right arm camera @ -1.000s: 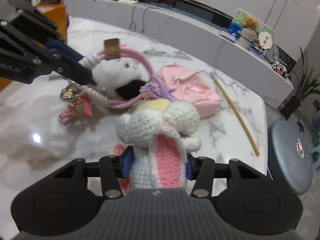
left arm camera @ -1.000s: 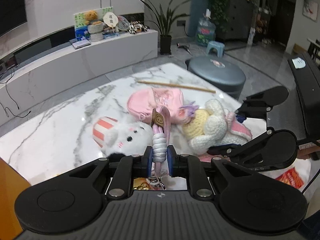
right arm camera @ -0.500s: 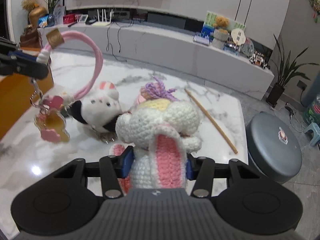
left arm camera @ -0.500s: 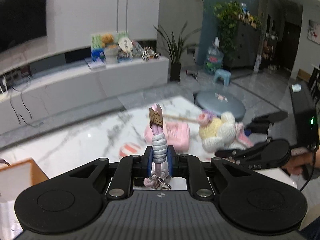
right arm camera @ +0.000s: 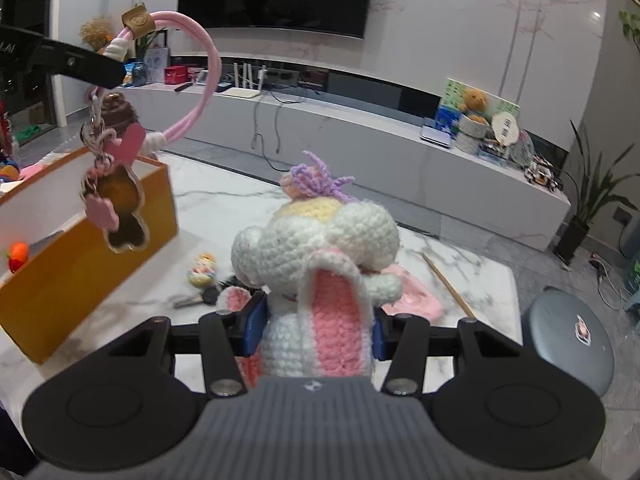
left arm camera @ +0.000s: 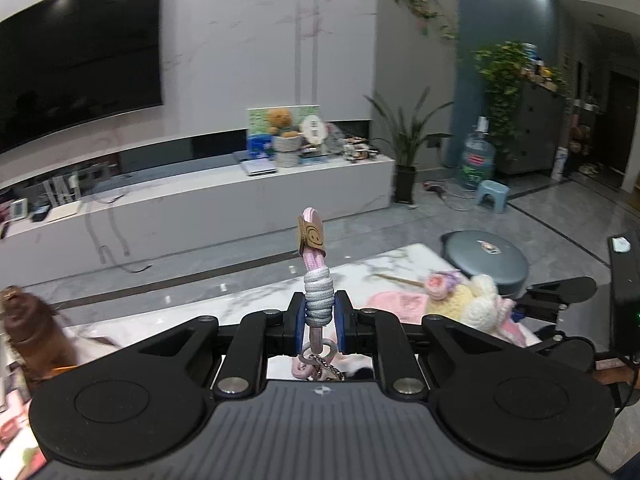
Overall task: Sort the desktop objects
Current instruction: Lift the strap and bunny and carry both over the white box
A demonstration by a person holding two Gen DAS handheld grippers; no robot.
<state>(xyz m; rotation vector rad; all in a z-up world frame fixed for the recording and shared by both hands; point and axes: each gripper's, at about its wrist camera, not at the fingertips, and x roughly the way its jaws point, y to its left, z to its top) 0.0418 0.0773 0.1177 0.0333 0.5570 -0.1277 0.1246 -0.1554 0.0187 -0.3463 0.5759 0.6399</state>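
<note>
The left gripper is clamped on the grey-white wrapped knot of a pink cord keychain, its blue pads pressed tight to either side, and the cord's tan smiley tag stands up above the fingers. Most of what hangs below is hidden behind the gripper body from that side; only a metal ring and a bit of pink peek out. From the right wrist view the same keychain swings in the air, its pink loop arching wide and its charms dangling over the near corner of the orange box, clear of its rim. The box runs off the left edge, so its far end and most of its contents are cut off; something orange-red shows inside. The right gripper is closed around the body of a crocheted bunny, held off the marble table. The bunny blocks much of the tabletop behind it. A set of keys lies near the box, partly blurred, and a pink pouch and a wooden stick lie toward the table's right edge, beyond which sits a round grey stool.
</note>
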